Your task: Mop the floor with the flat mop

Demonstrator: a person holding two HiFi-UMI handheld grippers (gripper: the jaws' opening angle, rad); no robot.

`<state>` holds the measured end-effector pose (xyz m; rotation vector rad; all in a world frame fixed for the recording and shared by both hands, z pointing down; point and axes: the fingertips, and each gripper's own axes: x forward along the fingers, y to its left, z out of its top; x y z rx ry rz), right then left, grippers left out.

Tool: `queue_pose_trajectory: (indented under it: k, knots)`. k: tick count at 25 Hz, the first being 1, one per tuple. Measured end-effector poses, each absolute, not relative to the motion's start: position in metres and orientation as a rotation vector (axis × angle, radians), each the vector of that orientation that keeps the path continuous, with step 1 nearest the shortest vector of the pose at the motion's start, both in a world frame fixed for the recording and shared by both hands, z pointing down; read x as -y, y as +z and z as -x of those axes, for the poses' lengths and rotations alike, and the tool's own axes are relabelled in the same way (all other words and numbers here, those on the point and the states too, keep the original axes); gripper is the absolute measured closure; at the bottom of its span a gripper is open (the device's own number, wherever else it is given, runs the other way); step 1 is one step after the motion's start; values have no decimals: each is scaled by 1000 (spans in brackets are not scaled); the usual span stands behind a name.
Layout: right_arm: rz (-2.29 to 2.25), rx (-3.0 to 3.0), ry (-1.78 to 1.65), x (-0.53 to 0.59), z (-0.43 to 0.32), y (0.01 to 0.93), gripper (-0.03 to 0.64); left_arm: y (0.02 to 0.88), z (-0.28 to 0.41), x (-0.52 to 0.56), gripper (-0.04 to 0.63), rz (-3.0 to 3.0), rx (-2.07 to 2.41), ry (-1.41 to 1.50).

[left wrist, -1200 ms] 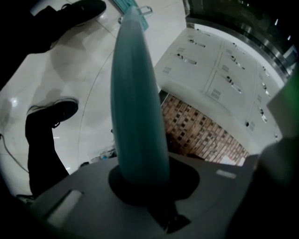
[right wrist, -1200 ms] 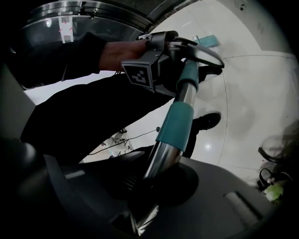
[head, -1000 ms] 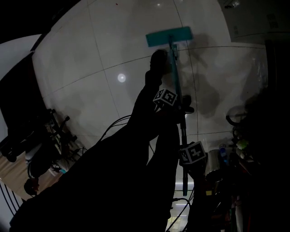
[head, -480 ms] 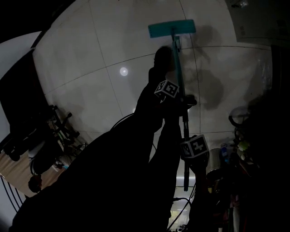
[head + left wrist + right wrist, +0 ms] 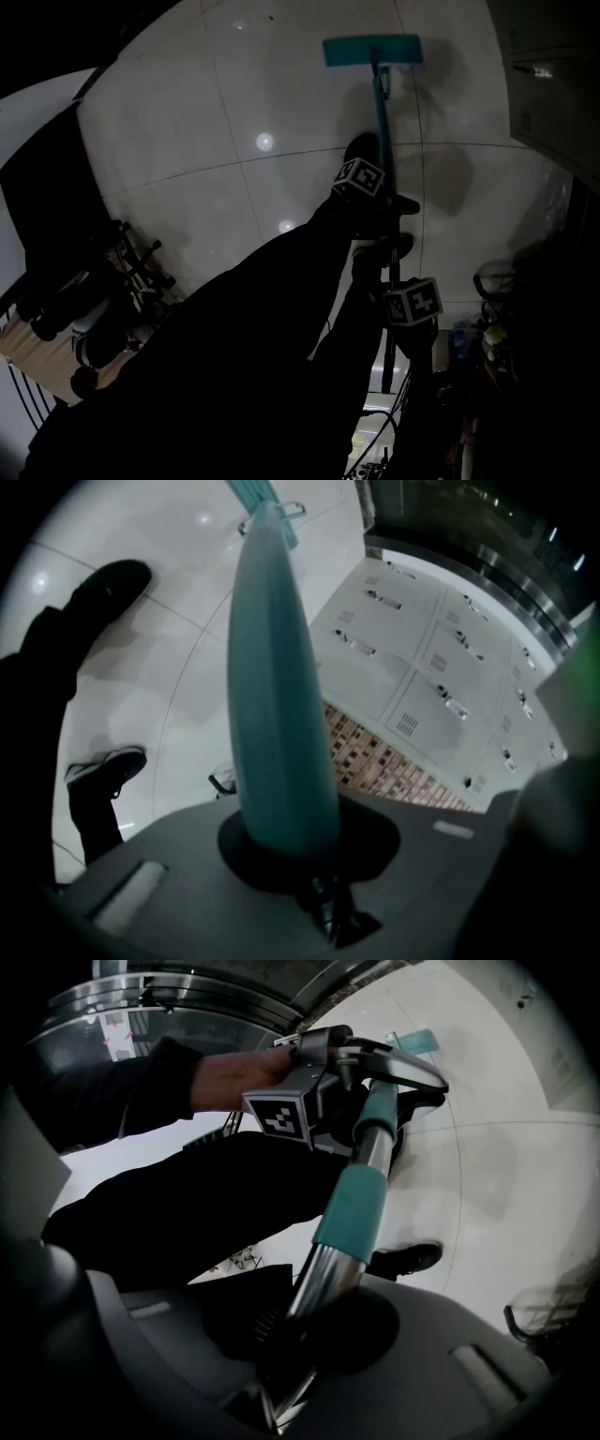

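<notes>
The mop [image 5: 382, 112] stands in front of the person. Its teal pad [image 5: 372, 51] lies flat on the pale tiled floor [image 5: 187, 122], far out at the top of the head view. The pole [image 5: 387, 272] slopes from the pad back towards the body.

The left gripper [image 5: 380, 199] holds the pole in its upper half. In the left gripper view its jaws are closed around the teal part of the pole [image 5: 279, 714], which runs up to the pad [image 5: 255, 491]. The right gripper [image 5: 398, 309] is lower, near the free end. Its jaws are closed on the bare metal part [image 5: 323, 1274], just under a teal sleeve [image 5: 354, 1213]. From there the left gripper [image 5: 370, 1082] is seen further along the same pole.

I judge the mop to be light and the pole stiff, so a push from the two holds goes directly to the pad. The metal looks smooth and may turn or slide in the jaws; the teal parts probably give more friction. Two holds well apart, as they are here, should give good control of the angle. The pad seems soft and should glide easily on the shiny tiles.

Darker patches [image 5: 450, 183], perhaps wet, lie to the right of the pole. A shoe [image 5: 364, 148] stands just beside the pole, and grey lockers [image 5: 422, 658] line the edge of the floor.
</notes>
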<state>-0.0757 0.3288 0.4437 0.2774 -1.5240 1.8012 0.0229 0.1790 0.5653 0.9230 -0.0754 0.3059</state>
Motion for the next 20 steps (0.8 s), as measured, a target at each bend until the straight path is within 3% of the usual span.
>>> queue_pose_trajectory:
  k: [10, 20]
  knots:
    - [-323, 1540, 1772, -153, 107, 470, 535, 574, 10, 12, 554, -979, 90, 245]
    - [-349, 1565, 1713, -50, 116, 495, 535, 589, 22, 125, 552, -1044, 113, 174]
